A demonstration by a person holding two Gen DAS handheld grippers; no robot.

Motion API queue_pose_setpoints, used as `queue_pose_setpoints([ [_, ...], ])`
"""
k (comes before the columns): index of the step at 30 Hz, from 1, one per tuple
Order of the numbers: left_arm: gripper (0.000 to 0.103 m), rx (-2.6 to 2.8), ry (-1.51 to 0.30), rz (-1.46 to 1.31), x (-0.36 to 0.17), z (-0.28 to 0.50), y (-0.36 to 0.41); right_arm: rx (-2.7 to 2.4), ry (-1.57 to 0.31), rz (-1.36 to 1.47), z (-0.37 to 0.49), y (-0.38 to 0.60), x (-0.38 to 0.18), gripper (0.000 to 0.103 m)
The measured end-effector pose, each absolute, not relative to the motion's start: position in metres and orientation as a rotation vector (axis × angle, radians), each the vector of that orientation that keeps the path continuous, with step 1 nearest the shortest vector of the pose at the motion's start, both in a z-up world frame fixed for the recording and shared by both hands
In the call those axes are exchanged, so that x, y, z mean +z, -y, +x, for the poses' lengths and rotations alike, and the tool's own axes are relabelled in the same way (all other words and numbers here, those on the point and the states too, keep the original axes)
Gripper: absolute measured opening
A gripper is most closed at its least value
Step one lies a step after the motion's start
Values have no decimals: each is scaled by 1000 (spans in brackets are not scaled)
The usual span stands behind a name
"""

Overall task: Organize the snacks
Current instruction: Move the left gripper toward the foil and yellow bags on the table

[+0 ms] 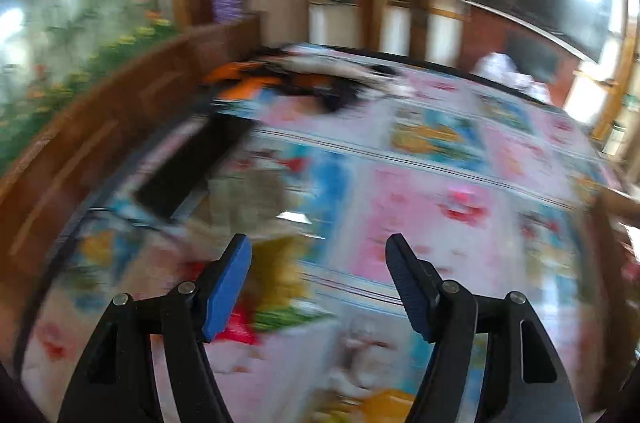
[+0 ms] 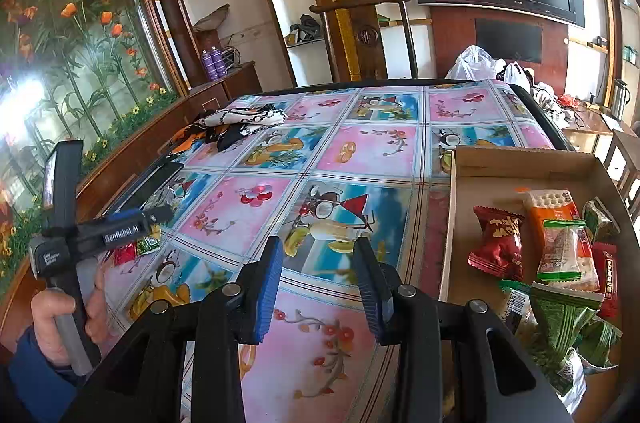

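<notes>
A shallow cardboard box [image 2: 500, 179] stands on the table at the right. It holds several snack packets, among them a red one [image 2: 498, 243], an orange one [image 2: 556, 223] and green ones [image 2: 560, 315]. My right gripper [image 2: 318, 247] hovers over the patterned tablecloth just left of the box, open with nothing between its pads. At the table's left edge a hand holds my left gripper [image 2: 154, 214] above small red and green packets [image 2: 136, 249]. In the blurred left wrist view the left gripper [image 1: 318, 247] is open, and those packets [image 1: 276, 287] lie under its left finger, not gripped.
A black phone [image 2: 148, 183] lies near the left edge of the table. A scarf with a chain [image 2: 240, 121] sits at the far left corner. A wooden chair [image 2: 360, 35] and plastic bags [image 2: 476, 63] stand behind the table.
</notes>
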State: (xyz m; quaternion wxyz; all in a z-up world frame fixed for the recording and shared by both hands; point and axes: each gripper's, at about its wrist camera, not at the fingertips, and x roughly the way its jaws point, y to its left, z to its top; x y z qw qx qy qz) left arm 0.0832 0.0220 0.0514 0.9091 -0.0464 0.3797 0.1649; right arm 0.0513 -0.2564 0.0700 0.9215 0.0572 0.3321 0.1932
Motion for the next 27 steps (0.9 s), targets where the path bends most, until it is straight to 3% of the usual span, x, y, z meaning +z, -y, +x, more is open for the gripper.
queue_pose_setpoints([
  [10, 69, 277, -1000, -174, 14, 99, -36, 393, -682, 118, 51, 257, 71, 39],
  [27, 73, -219, -927, -116, 35, 74, 35, 386, -675, 130, 50, 261, 73, 39],
])
